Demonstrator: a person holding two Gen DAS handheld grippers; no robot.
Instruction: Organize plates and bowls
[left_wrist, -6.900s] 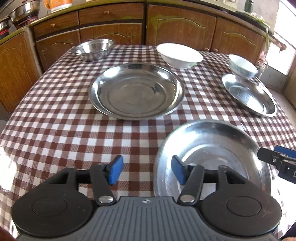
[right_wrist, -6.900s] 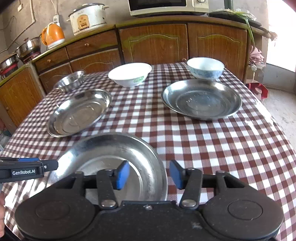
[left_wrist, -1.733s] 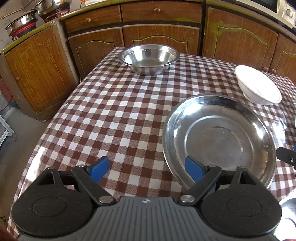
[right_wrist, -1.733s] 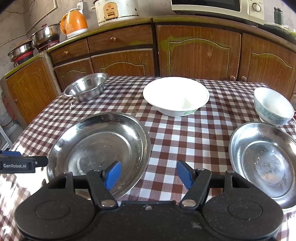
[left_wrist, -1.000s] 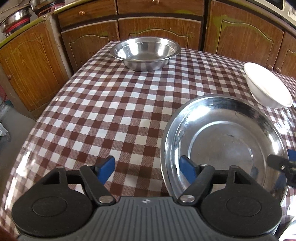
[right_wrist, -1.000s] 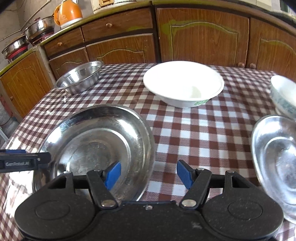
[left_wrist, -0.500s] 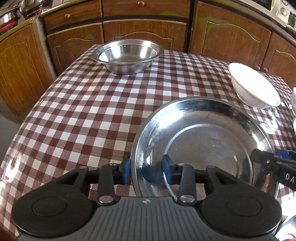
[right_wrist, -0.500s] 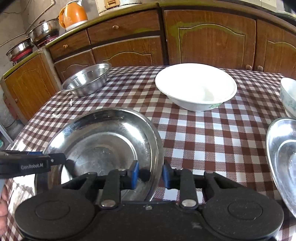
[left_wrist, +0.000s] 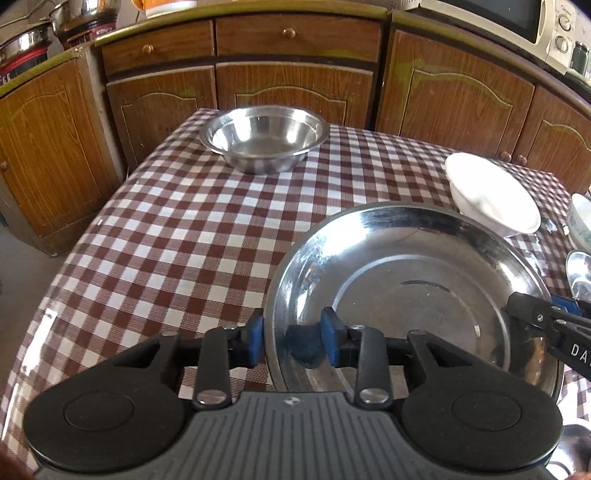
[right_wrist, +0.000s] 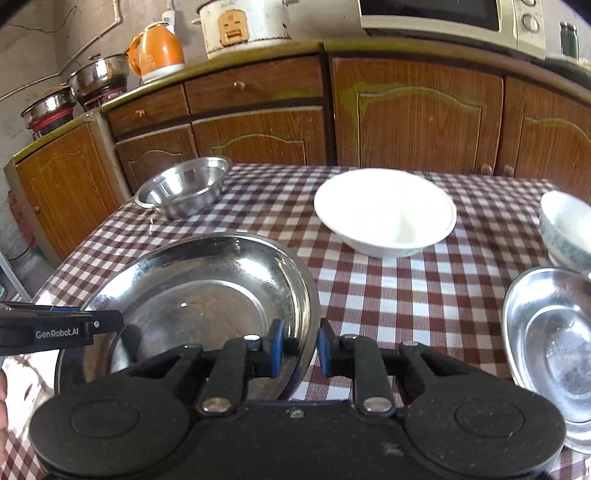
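Note:
A large steel plate (left_wrist: 424, 288) is held from both sides just above the checked tablecloth (left_wrist: 192, 236). My left gripper (left_wrist: 291, 332) is closing on its left rim, one blue pad inside the plate and one outside, both touching the metal. My right gripper (right_wrist: 300, 347) is shut on the right rim of the same plate (right_wrist: 207, 291). Each view shows the other gripper's black finger at the opposite rim. A steel bowl (left_wrist: 264, 138), a white bowl (right_wrist: 384, 214) and a patterned bowl (right_wrist: 565, 229) stand on the far side.
A second steel plate (right_wrist: 550, 339) lies at the right of the table. Wooden cabinets (right_wrist: 417, 122) run close behind the table. A kettle (right_wrist: 157, 51), a rice cooker (right_wrist: 243, 26) and pots stand on the counter. The table's left edge (left_wrist: 74, 251) drops to the floor.
Both grippers went from wide open astride the plate's rims to clamped on them. The plate now sits higher in both views, its far rim overlapping the white bowl.

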